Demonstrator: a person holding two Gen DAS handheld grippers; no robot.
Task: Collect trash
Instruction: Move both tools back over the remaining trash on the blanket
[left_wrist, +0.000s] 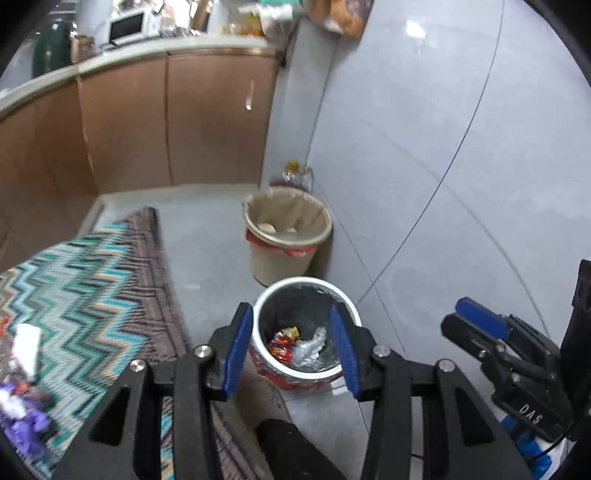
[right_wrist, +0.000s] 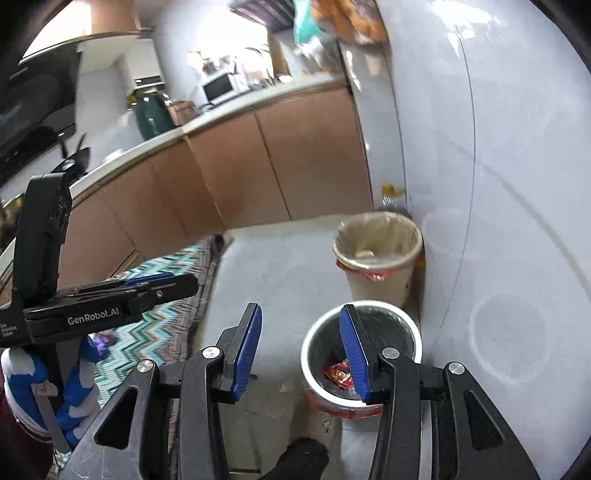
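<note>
- Grey tiled floor (left_wrist: 207, 236) across the middle of the left wrist view, glossy pale wall (left_wrist: 443, 129) filling the right half.
- Brown cabinet fronts (left_wrist: 147, 122) under a pale counter (left_wrist: 155, 51) along the upper left; white microwave (left_wrist: 127, 27) on top, far upper left.
- Zigzag teal rug (left_wrist: 92, 295) at lower left, with purple scraps (left_wrist: 26, 417) and a white scrap (left_wrist: 27, 343) lying on it, too blurred to identify.
- Beige lined bin (left_wrist: 288, 236) at frame centre, close against the wall, pale items inside.
- Smaller white-rimmed bin (left_wrist: 306, 332) just below it, black liner inside, red skirt at its base.
- Trash in the white-rimmed bin: red snack wrapper (left_wrist: 284, 341) beside crumpled clear plastic (left_wrist: 312, 347), both on the bottom.
- Left gripper (left_wrist: 291, 347) at lower centre, above the white-rimmed bin: blue pads partly apart, nothing between them.
- Right gripper (right_wrist: 301, 350) at lower centre of the right wrist view, left of that same bin (right_wrist: 364, 354) and partly over it: pads likewise partly apart, nothing gripped.
- Blue-and-white gloved hand (right_wrist: 55, 387) at lower left of the right wrist view, under the left tool.
- Dark foot (left_wrist: 280, 435), probably in a sock, at the bottom edge.
</note>
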